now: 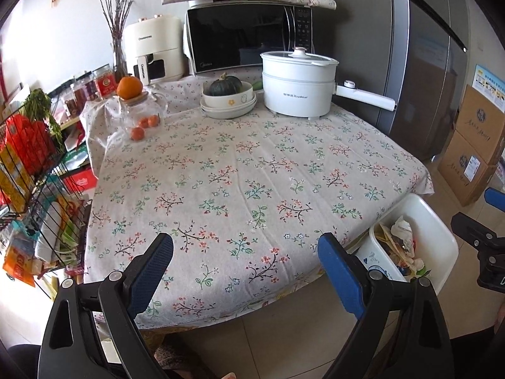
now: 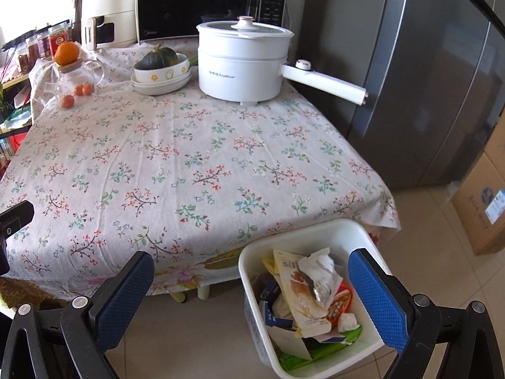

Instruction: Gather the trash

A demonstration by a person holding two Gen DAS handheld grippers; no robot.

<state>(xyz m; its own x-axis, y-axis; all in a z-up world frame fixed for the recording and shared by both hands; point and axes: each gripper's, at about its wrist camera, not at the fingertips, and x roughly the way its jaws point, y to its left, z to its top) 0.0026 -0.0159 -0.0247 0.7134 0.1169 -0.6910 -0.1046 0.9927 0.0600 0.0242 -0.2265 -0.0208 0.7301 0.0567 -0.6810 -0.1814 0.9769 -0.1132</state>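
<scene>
A white trash bin stands on the floor at the table's near right corner, filled with wrappers and paper scraps. It also shows in the left wrist view. My left gripper is open and empty, above the near edge of the floral tablecloth. My right gripper is open and empty, its right finger over the bin and its left finger over the table's front edge. The right gripper's body shows at the right edge of the left wrist view.
At the back of the table stand a white electric pot with a long handle, stacked bowls with a squash, a glass jar with oranges, a microwave and an air fryer. Wire rack left; fridge and boxes right.
</scene>
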